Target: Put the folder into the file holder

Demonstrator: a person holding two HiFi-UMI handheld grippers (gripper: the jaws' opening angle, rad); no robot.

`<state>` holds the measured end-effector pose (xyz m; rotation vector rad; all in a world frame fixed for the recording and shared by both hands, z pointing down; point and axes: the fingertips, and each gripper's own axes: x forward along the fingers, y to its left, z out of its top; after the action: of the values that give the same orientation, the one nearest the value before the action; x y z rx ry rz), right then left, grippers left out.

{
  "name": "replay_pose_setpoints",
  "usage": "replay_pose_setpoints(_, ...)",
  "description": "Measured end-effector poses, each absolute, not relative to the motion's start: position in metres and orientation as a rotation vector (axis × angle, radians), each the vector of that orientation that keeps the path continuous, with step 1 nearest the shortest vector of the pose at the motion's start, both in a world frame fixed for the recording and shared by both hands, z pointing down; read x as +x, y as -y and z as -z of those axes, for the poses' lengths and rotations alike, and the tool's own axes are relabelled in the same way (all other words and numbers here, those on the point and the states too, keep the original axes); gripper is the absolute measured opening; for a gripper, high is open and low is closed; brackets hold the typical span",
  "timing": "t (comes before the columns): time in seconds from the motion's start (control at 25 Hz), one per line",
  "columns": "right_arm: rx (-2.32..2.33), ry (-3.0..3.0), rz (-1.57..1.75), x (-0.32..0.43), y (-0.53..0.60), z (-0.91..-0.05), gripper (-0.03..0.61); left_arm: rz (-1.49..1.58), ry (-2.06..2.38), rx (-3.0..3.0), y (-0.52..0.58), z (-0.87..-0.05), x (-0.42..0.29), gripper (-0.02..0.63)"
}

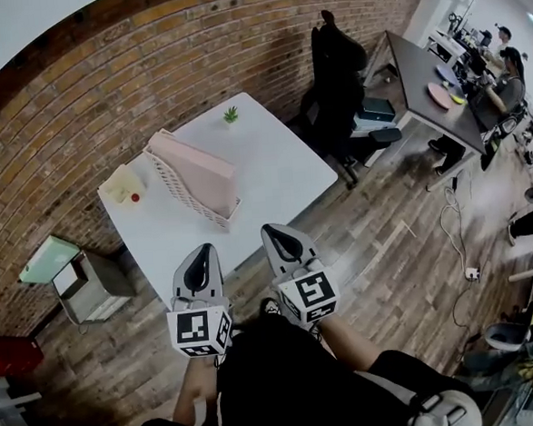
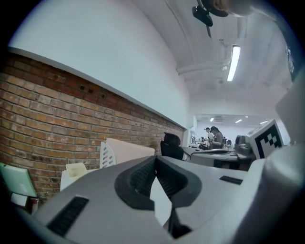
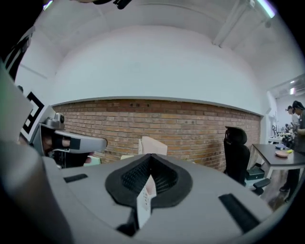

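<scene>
A pink folder (image 1: 202, 170) stands upright inside a white lattice file holder (image 1: 175, 181) on the white table (image 1: 277, 175). Both grippers hover side by side in front of the table's near edge, close to the person's body and apart from the holder. My left gripper (image 1: 201, 254) is shut with nothing between its jaws, and so is my right gripper (image 1: 273, 232). In the left gripper view the holder (image 2: 106, 155) and folder (image 2: 132, 151) show beyond the shut tips (image 2: 155, 157). In the right gripper view the folder (image 3: 154, 146) stands just past the shut tips (image 3: 150, 155).
A small green plant (image 1: 231, 115) stands at the table's far edge, and a cream container (image 1: 121, 183) with a red piece (image 1: 135, 198) at its left end. A black office chair (image 1: 336, 71) and grey desk (image 1: 426, 87) are to the right. A green-topped stand (image 1: 53, 260) sits to the left.
</scene>
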<state>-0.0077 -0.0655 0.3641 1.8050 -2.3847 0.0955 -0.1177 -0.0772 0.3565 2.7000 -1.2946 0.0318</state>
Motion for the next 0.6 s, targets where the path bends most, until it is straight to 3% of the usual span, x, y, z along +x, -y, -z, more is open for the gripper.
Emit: replay_pose_setpoints(0.6,1.822,2.502,0.108,0.009,0.084,-0.289,0.008,0.138,1.494,2.763,0.092,-0.274,-0.121,0.021)
